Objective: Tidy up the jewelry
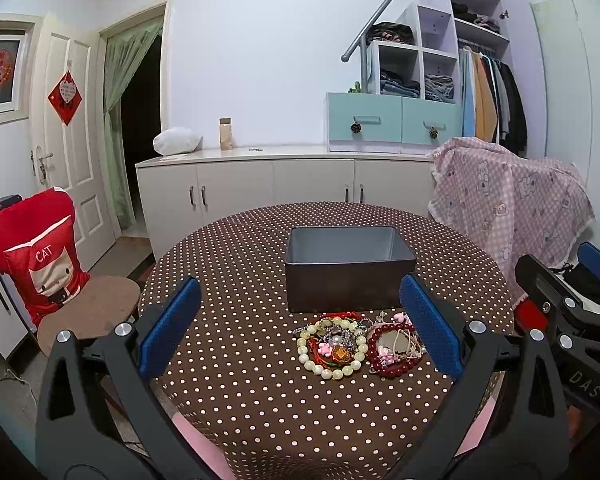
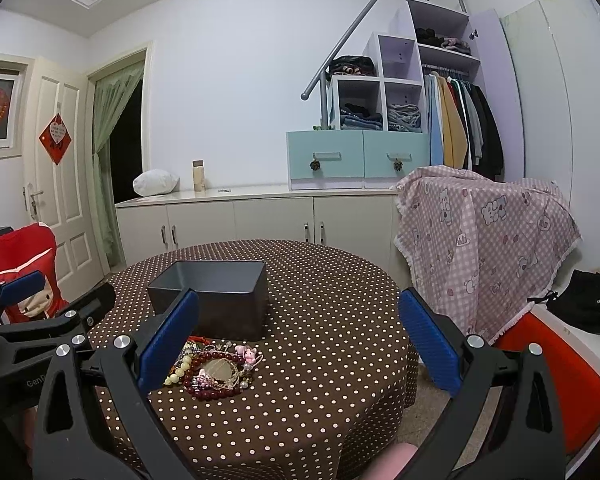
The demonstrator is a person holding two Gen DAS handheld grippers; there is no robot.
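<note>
A heap of jewelry lies on the round polka-dot table (image 1: 240, 400): a pale bead bracelet (image 1: 332, 372), a dark red bead bracelet (image 1: 392, 370), pink charms and cords. Just behind it stands an open, empty dark grey box (image 1: 350, 270). My left gripper (image 1: 300, 324) is open and empty, held above the table's near side, the heap between its fingertips in view. In the right wrist view the heap (image 2: 216, 372) and box (image 2: 216, 300) sit left of centre. My right gripper (image 2: 300, 340) is open and empty, to the right of the heap.
A chair with a red cat cover (image 1: 40, 264) stands left of the table. A pink checked cloth (image 2: 488, 240) drapes furniture on the right. A red and white box (image 2: 572, 380) with a black bag (image 2: 588, 308) sits at far right. White cabinets (image 1: 260, 188) line the back wall.
</note>
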